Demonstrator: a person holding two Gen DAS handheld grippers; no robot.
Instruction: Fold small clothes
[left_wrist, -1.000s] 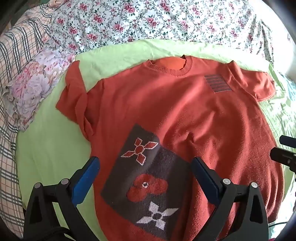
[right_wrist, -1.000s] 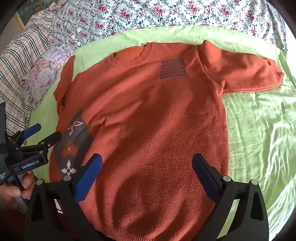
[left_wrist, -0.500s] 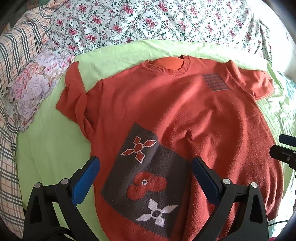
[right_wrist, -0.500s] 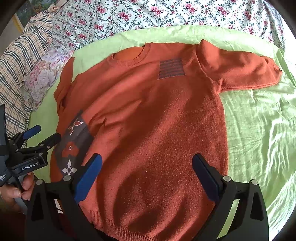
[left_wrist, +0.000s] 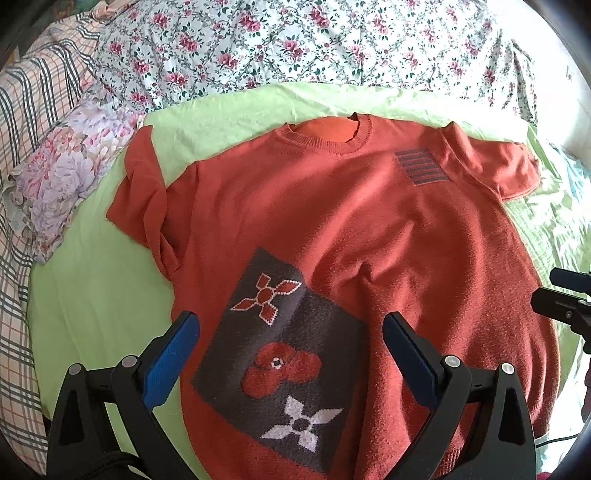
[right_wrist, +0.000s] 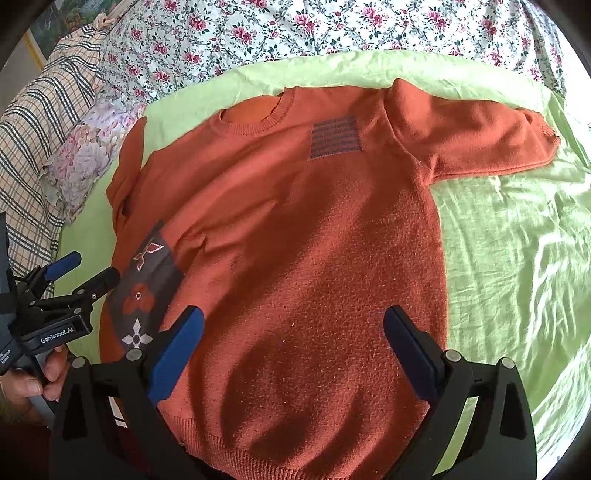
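An orange knit sweater (left_wrist: 369, 229) lies flat, front up, on a light green sheet (left_wrist: 92, 295). It has a dark patch with flower patterns (left_wrist: 280, 354) low on its left side and a small striped patch (left_wrist: 421, 166) on the chest. My left gripper (left_wrist: 288, 332) is open and empty above the flower patch. My right gripper (right_wrist: 291, 328) is open and empty above the sweater's (right_wrist: 314, 240) lower right body. The left sleeve (left_wrist: 142, 199) is bunched; the right sleeve (right_wrist: 469, 136) lies spread out. The left gripper also shows at the left edge of the right wrist view (right_wrist: 81, 269).
A floral duvet (left_wrist: 295, 44) lies behind the sweater. A flowered pillow (left_wrist: 62, 177) and a plaid blanket (left_wrist: 22, 122) lie to the left. Bare green sheet (right_wrist: 517, 258) stretches to the right of the sweater.
Both grippers have drifted slightly back and up from the sweater, still open. The sweater has not moved.
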